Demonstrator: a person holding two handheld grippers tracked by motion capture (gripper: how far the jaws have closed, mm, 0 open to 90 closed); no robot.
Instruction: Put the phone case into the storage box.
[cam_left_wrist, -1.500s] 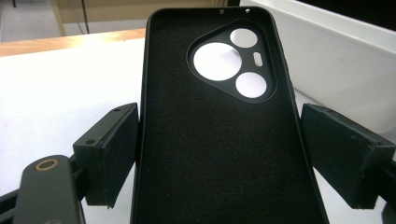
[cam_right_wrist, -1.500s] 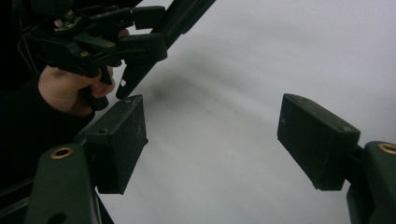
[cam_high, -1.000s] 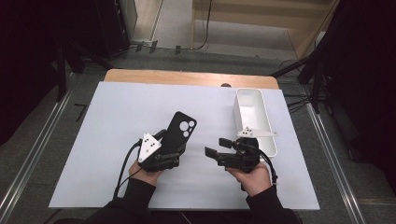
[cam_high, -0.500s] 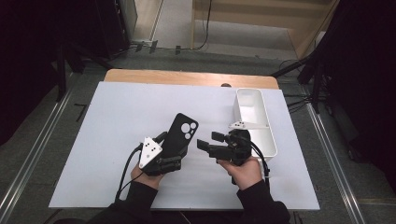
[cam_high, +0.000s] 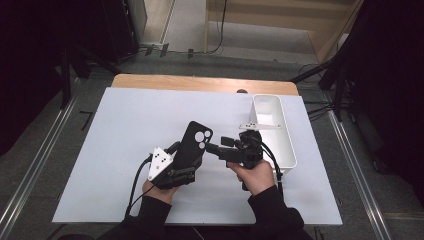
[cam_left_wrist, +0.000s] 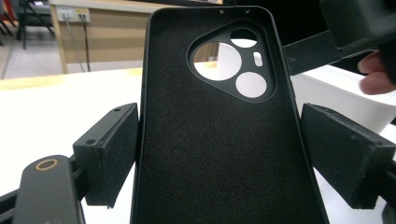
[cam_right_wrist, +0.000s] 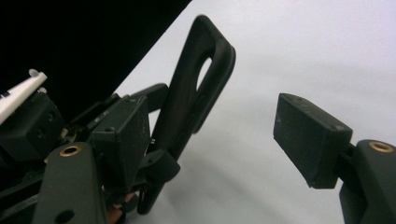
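Tongs number two in my count, and each one is sitting in one hand. I am seeing one black phone case (cam_high: 193, 145) and one white tray (cam_high: 280, 135) on the white surface (cam_high: 115, 150).

The left tongs (cam_high: 187, 159) are clenching the phone case across its width; in the left gripper view both pads (cam_left_wrist: 109, 149) are pressing on the long edges of the case (cam_left_wrist: 219, 135), and it is standing up from the surface, with the camera cut-out at the top. I am counting one big cut-out holding two round holes and one small slot.

The right tongs (cam_high: 217, 145) are pointing at the case from the right side. Their jaws have just been closing a little, but they are staying released: in the right gripper view the case (cam_right_wrist: 194, 102) is standing just beyond them, apart from both pads (cam_right_wrist: 310, 140).

The tray is lying near the right edge, just behind the right hand (cam_high: 257, 175).
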